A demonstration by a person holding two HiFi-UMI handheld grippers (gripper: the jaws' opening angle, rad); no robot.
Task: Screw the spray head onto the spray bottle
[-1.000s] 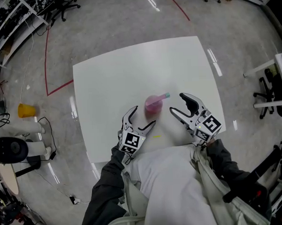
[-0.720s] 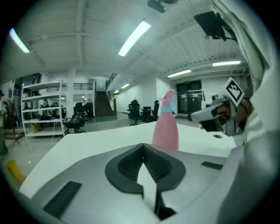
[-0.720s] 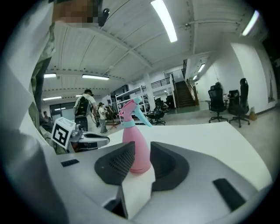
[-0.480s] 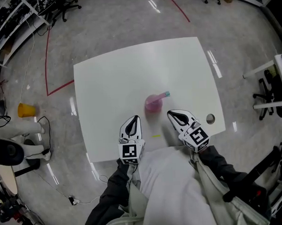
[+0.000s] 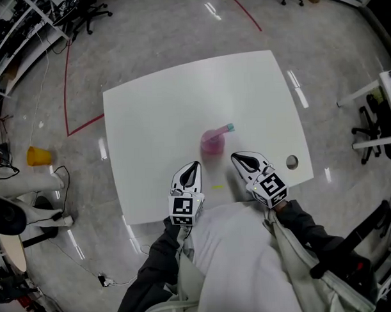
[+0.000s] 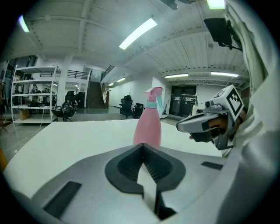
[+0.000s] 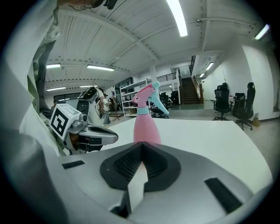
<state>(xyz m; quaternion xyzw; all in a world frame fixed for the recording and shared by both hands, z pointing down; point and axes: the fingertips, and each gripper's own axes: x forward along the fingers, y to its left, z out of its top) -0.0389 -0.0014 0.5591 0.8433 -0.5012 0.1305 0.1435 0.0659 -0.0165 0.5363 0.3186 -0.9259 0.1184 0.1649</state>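
Beside bottle (image 5: 212, 142): left claw (image 5: 194, 165), right claw (image 5: 234, 156), open earlier, now closed.

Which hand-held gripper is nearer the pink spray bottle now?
Right, barely. The right hand-held gripper sits short of the spray bottle on its right; the left hand-held gripper on its left, slightly further back. Neither touches.

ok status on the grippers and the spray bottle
Left gripper, right gripper shut, empty. Spray bottle upright on table ahead of both, spray head on top, untouched. Nothing in the way.

Left gripper (image 5: 192, 168), right gripper (image 5: 240, 160): jaws closed, empty, side by side, tilted slightly down.
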